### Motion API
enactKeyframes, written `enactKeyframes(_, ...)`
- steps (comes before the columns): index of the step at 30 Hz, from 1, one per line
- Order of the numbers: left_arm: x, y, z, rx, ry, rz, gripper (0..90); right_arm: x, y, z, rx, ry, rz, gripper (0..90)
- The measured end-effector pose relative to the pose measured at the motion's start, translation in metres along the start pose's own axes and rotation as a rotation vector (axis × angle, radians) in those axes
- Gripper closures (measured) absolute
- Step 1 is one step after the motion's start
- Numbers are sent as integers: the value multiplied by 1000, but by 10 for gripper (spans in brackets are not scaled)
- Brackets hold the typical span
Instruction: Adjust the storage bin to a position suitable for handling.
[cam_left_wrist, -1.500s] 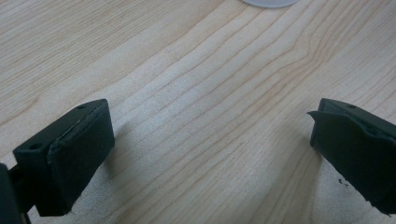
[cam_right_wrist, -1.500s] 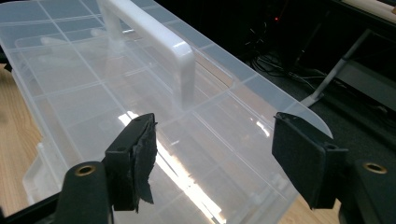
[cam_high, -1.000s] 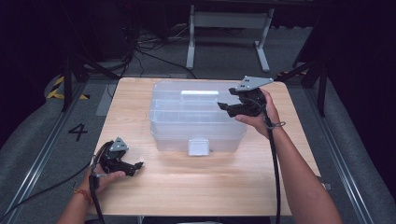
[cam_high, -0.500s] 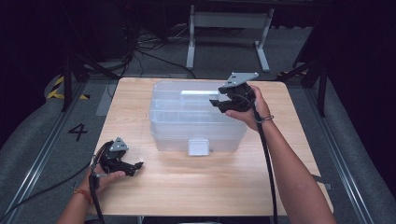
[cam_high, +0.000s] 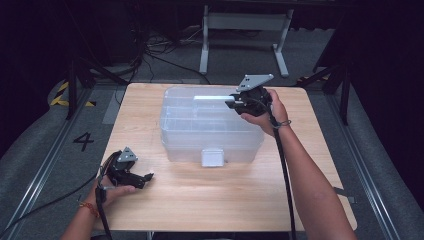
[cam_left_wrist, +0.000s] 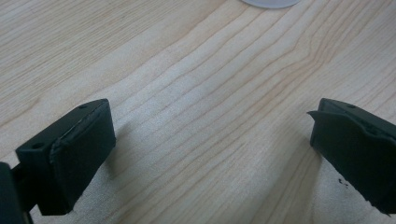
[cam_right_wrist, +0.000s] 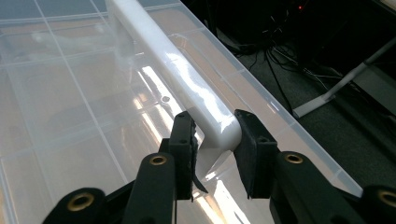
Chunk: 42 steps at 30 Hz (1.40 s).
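Looking down from the high view, one clear plastic box (cam_high: 210, 127) sits on the middle of one pale wooden table (cam_high: 310, 165), nearer the far edge. It is rectangular with rounded corners, its translucent lid ribbed in a grid, with one white latch (cam_high: 212, 157) on the near wall and one long white handle (cam_high: 212, 99) along the far side of the lid. Two grippers are in play. The right gripper (cam_high: 234, 102), black with a grey three-cornered plate on top, reaches over the box's far right corner and meets the end of that handle. The left gripper (cam_high: 145, 177) rests low on the table's near left part, well apart from the box.

From the left gripper view, its two blunt black jaws stand wide apart over bare wood with a wavy grain, nothing between them: released.

From the right gripper view, the two black jaws flank the rounded end of the glossy white handle (cam_right_wrist: 187, 88). They have just been closing, and both pads look to be pressing the handle's sides: it is grasping the handle. Beneath lies the shiny see-through lid (cam_right_wrist: 70, 116), moulded into square panels.
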<state>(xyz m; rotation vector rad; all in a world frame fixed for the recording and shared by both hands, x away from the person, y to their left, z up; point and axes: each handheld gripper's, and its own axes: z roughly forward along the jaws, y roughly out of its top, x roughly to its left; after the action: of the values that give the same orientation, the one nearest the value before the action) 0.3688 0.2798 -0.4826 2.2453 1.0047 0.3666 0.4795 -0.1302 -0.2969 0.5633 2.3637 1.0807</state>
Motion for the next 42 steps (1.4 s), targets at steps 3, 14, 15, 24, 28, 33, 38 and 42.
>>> enactKeyframes(3, 2, -1, -2, -23, 8, -9, 66, -1, 1, 0, 8, 1, -4, 709)
enactKeyframes(14, 2, 2, -10, -39, 16, 9, 328, -11, 8, 2, 17, 16, 11, 713)
enactKeyframes(15, 2, 3, -11, -44, 12, 7, 338, -12, 9, 2, 18, 14, 15, 712)
enactKeyframes(24, -2, 27, -37, -160, 30, 29, 513, -20, 14, 3, 27, 28, 34, 712)
enactKeyframes(28, -6, 42, -45, -211, -11, 46, 615, -23, 18, 4, 40, 36, 39, 711)
enactKeyframes(33, -10, 60, -49, -266, -14, 61, 735, -27, 20, 4, 41, 41, 50, 711)
enactKeyframes(38, -18, 72, -44, -279, -9, 88, 835, -29, 21, 5, 38, 43, 57, 710)
enactKeyframes(42, -21, 78, -40, -306, -13, 86, 880, -30, 21, 5, 33, 45, 63, 710)
